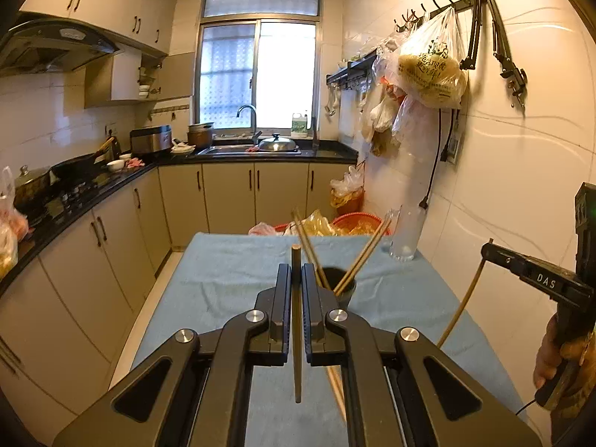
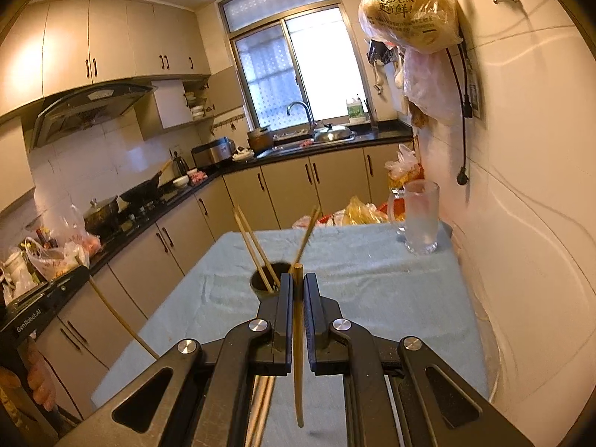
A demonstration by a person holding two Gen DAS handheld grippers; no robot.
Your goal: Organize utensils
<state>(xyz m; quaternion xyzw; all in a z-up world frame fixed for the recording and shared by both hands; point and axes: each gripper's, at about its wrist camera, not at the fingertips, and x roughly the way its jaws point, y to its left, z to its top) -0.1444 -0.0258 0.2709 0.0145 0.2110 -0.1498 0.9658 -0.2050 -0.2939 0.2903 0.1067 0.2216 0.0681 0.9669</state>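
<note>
My left gripper (image 1: 296,272) is shut on a single wooden chopstick (image 1: 296,335), held upright above the table. My right gripper (image 2: 297,281) is shut on another chopstick (image 2: 298,354), also upright. A dark cup (image 1: 344,287) stands mid-table just ahead of both grippers, with several chopsticks (image 1: 363,253) leaning in it; it also shows in the right wrist view (image 2: 262,287). More loose chopsticks (image 2: 260,409) lie on the cloth below the right gripper. The right gripper shows at the right edge of the left wrist view (image 1: 491,249), the left gripper at the left edge of the right wrist view (image 2: 80,270).
The table carries a light blue cloth (image 1: 223,272). A clear glass mug (image 2: 421,219) stands at its far right corner by the tiled wall. Plastic bags (image 1: 432,67) hang on wall hooks above. Cabinets and a counter with a stove (image 1: 74,190) run along the left.
</note>
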